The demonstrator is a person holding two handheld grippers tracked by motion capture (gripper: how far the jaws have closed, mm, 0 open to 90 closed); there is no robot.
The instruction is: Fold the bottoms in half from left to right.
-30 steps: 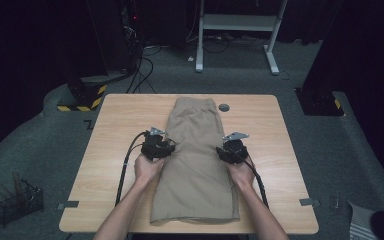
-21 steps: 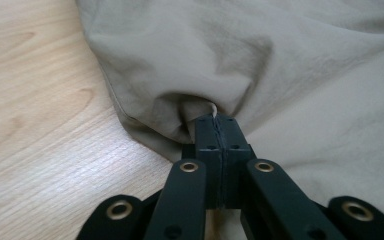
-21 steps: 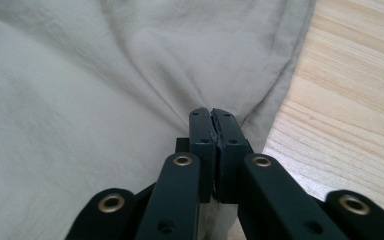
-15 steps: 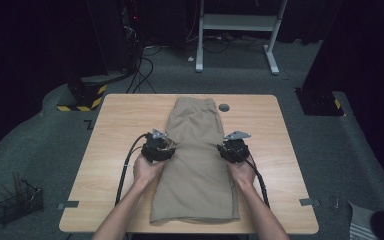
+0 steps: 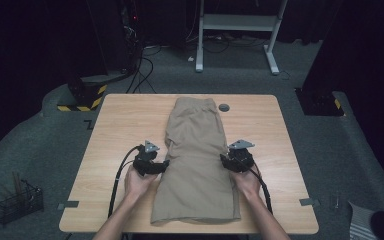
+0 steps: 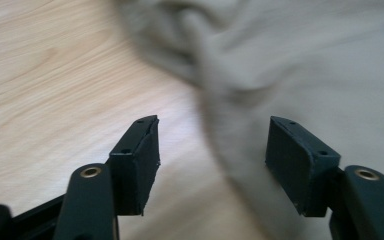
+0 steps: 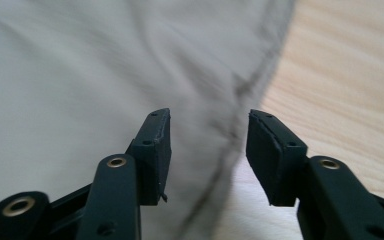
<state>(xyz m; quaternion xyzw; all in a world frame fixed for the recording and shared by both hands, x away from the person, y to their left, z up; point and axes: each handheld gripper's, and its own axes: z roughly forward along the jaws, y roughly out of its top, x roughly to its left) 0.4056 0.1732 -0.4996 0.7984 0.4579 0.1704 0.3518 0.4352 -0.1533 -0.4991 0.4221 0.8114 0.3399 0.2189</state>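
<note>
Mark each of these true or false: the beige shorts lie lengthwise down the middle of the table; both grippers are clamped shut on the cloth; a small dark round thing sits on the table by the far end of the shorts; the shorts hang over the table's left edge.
1. The beige shorts lie lengthwise down the middle of the table. True.
2. Both grippers are clamped shut. False: the left gripper and right gripper have just been opening; each stands open over a side edge of the cloth.
3. A small dark round thing sits by the far end. True.
4. The shorts hang over the left edge. False: bare wood lies on both sides.
</note>
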